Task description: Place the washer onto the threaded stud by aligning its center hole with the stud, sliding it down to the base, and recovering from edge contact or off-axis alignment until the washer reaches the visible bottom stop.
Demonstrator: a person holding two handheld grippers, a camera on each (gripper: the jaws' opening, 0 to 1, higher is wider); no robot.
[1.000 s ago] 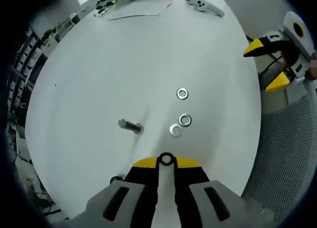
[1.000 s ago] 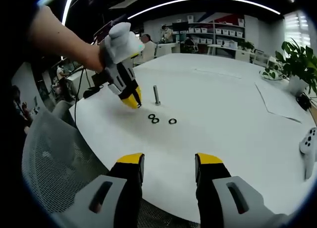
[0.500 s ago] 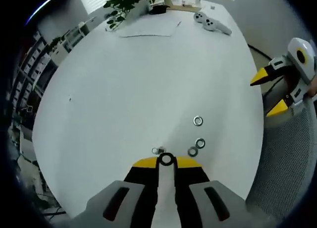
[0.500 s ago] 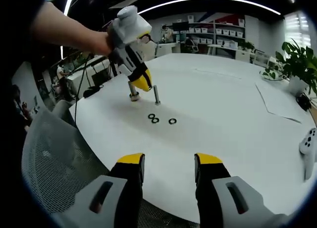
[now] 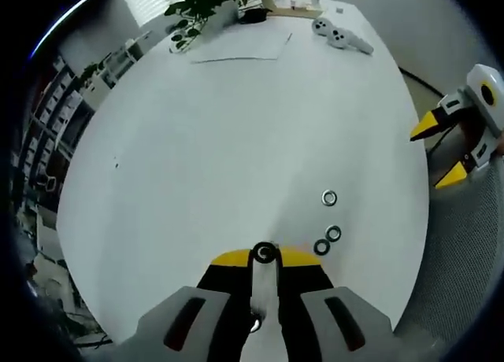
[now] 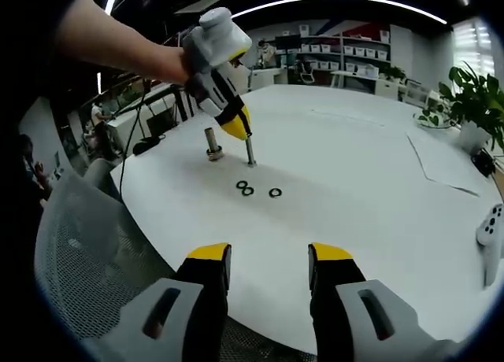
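Clenched on a washer [image 5: 264,254], the left gripper [image 5: 264,261] hovered over the threaded stud [image 6: 250,151]; next, centre hole and lower; right gripper [image 6: 266,261], at six o'clock, sat released.

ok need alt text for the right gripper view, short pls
The left claw, held in a person's hand, hovers at the top of an upright threaded stud on a round white table. Three loose washers lie just in front of the stud and a second stud stands beside it. The right claw rests open at the near table edge.
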